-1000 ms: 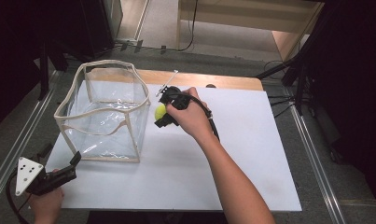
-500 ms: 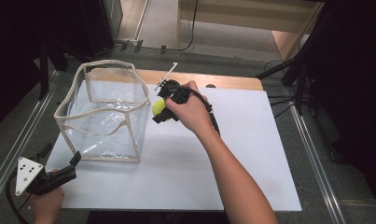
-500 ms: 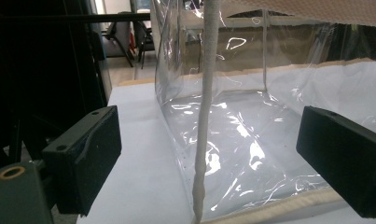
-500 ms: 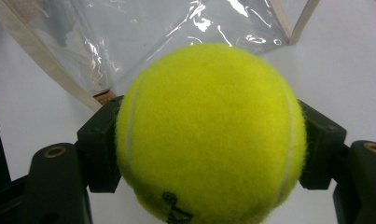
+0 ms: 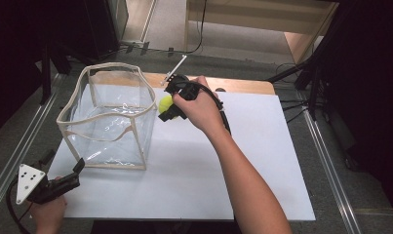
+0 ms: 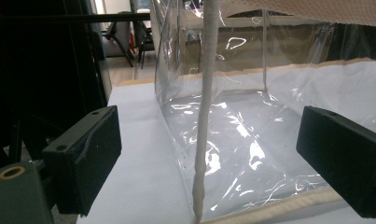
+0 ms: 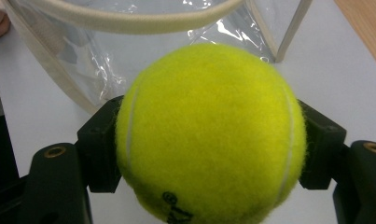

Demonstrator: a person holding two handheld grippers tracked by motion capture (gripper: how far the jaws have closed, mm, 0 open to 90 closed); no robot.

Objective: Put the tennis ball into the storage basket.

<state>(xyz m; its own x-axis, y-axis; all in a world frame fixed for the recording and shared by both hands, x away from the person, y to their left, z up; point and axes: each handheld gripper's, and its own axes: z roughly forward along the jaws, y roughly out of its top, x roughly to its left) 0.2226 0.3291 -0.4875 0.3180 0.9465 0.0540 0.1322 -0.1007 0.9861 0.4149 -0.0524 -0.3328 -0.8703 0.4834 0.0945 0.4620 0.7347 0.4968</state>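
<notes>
The right tongs (image 5: 167, 108) grip the tennis ball (image 5: 164, 103) with both jaws pressed against its sides. Since a second ago the ball has been lifted off the table (image 5: 262, 161) and now hangs just beside the right wall of the clear bag (image 5: 106, 119), near the table's far edge, below the bag's rim. Judgement: the lift phase is under way; more height is needed to clear the rim. The left tongs (image 5: 62, 181) rest at the table's near left corner, jaws wide apart, holding nothing, facing the bag's corner seam.
</notes>
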